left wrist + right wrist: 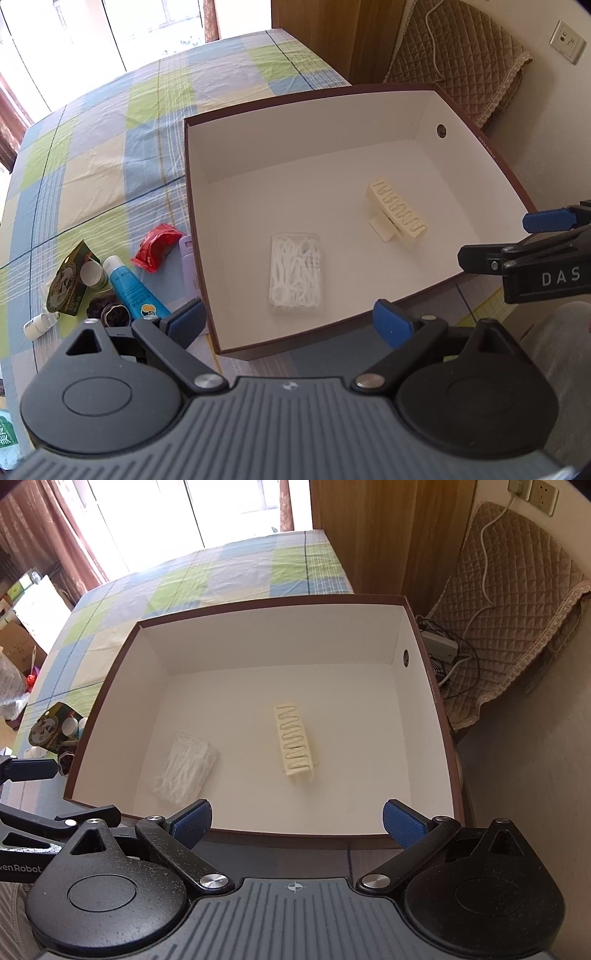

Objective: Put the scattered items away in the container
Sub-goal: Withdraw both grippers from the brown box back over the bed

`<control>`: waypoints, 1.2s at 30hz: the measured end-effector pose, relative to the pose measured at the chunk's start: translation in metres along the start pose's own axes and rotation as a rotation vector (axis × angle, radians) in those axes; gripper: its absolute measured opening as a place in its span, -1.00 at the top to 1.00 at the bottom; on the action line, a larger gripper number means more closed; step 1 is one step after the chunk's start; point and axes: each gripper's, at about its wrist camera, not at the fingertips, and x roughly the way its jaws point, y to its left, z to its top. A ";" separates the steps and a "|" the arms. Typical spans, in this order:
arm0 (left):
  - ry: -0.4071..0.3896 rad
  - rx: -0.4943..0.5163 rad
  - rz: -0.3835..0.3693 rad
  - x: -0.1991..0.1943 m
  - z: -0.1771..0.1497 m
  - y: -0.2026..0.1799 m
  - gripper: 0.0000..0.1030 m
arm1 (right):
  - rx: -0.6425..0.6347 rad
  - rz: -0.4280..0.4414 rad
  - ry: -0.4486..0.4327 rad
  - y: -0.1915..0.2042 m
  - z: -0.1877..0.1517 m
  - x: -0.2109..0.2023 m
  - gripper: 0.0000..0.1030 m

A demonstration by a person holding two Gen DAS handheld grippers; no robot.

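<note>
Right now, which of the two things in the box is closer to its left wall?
The clear pack of floss picks. It lies flat near the box's left wall; the cream hair clip sits nearer the middle, further right.

The box [439, 738] stands open-topped; inside, only a floss-pick pack [186, 768] and cream clip [293, 738] take floor, well apart, with bare floor between.

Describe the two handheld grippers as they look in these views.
Both match: the left gripper and right gripper have black linkage arms with silver pivot pins, blue ribbed pads on the fingertips, round black discs either side, and a grey ribbed body. White "DAS" lettering marks the right gripper's side.
</note>
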 end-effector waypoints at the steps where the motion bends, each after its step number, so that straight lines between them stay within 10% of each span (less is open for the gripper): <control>1: -0.002 -0.002 0.000 -0.001 -0.001 0.001 -0.85 | 0.002 -0.002 -0.001 0.001 0.000 -0.001 -1.00; 36: -0.057 -0.181 0.106 -0.048 -0.060 0.090 -0.85 | -0.103 0.117 -0.080 0.087 -0.015 0.002 -1.00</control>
